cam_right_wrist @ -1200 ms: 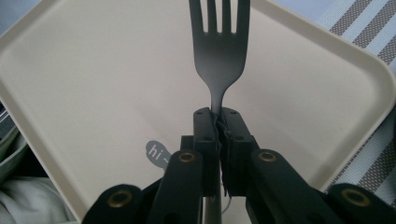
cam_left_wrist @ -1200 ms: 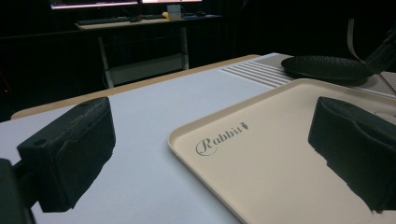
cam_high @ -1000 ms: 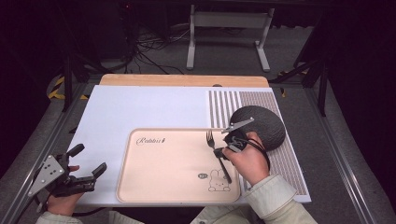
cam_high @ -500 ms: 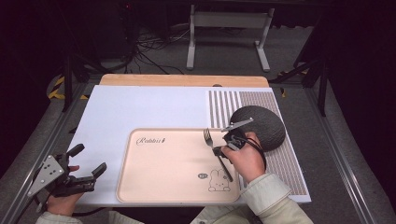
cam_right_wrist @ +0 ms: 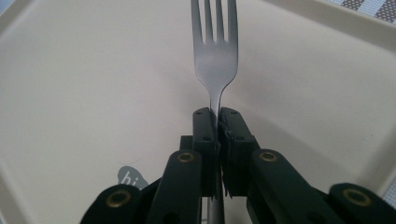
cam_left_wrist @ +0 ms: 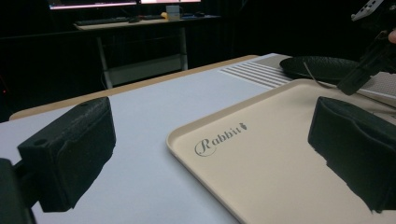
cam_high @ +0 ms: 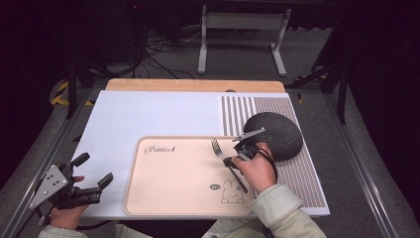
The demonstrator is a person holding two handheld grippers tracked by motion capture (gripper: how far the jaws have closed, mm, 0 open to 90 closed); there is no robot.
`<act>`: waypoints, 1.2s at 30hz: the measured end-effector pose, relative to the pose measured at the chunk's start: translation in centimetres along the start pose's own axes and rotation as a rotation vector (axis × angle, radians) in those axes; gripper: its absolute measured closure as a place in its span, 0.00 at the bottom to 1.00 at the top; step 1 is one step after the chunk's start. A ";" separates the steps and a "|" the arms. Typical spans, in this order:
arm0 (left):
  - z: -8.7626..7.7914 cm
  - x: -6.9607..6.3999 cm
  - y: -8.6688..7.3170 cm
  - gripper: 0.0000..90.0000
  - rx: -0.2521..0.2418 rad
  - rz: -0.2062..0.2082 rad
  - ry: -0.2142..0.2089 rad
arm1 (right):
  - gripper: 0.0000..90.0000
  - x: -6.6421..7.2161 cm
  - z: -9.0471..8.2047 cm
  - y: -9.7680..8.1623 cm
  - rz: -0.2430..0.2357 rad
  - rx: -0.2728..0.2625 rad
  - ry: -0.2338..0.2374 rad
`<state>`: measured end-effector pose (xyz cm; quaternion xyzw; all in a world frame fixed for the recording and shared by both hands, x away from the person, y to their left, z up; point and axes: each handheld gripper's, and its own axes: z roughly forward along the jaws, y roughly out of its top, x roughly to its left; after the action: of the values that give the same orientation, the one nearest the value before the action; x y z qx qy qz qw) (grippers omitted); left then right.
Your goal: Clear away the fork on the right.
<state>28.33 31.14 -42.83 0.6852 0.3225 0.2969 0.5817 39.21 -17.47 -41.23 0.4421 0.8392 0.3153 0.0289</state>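
The right gripper pinches the fork at its neck over the tray's right edge; not yet released. The left gripper waits spread at the desk's front-left corner.

Left hand parked, right hand clamped down

The left gripper sits low at the near left corner, jaws spread wide apart, held in the left hand. The right gripper reaches in from the near right with the right hand wrapped around it, jaws pinched tight together on a fork neck.
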 end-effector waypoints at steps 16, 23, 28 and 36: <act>0.0 0.0 0.0 0.02 0.000 -0.002 0.000 | 0.95 -0.7 1.4 -0.4 0.030 0.020 0.004; 0.0 0.0 0.0 0.02 -0.002 -0.002 0.001 | 0.95 -0.9 1.8 -0.6 0.038 0.034 0.010; 0.0 0.0 0.0 0.02 -0.002 -0.002 0.001 | 0.95 -0.9 1.7 -0.6 0.035 0.034 0.011; 0.0 0.0 0.0 0.02 -0.003 -0.002 0.002 | 0.92 -0.9 1.7 -0.6 0.035 0.032 0.011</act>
<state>28.32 31.15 -42.82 0.6837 0.3233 0.2974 0.5828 39.88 -17.50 -43.12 0.4554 0.8364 0.3048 0.0115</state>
